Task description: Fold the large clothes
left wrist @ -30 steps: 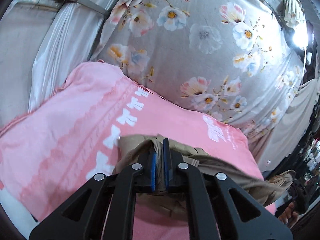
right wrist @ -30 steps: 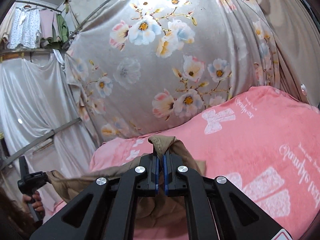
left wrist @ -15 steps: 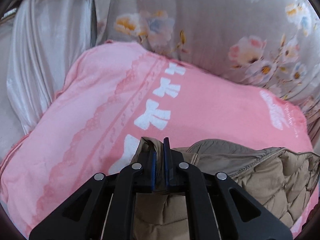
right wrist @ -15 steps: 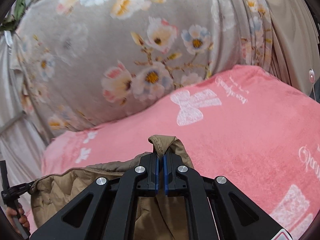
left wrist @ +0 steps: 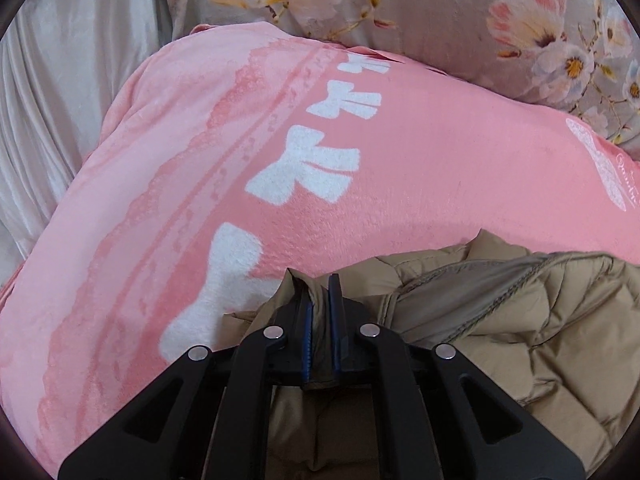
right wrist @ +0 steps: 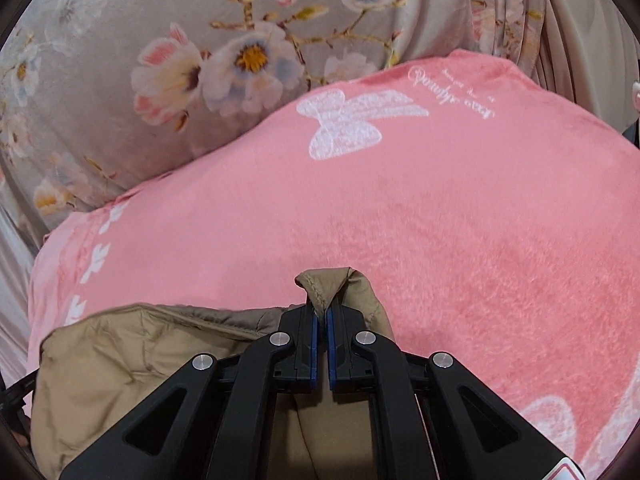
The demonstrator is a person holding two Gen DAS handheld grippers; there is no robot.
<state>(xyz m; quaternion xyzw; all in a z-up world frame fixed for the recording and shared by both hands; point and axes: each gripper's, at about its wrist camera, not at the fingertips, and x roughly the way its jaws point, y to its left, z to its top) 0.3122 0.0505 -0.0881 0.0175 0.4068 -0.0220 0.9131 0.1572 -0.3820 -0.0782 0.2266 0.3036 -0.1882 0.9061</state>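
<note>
Left gripper [left wrist: 320,300] jaws pinch tan quilted jacket [left wrist: 520,320] edge | right gripper [right wrist: 322,312] jaws clamp another fold | pink blanket [right wrist: 440,208] beneath

jackets: 1 tan quilted jacket [left wrist: 520,320] | blankets: 1 pink blanket [left wrist: 400,160] | floral cloths: 1 grey floral cloth [right wrist: 120,20] | white drapes: 1 white drape [left wrist: 60,80] | grippers: 2, left gripper [left wrist: 319,292] and right gripper [right wrist: 322,312] | white bows in left view: 4

The jacket [left wrist: 520,320] lies on the blanket [left wrist: 400,160], before the curtain [left wrist: 440,12].
</note>
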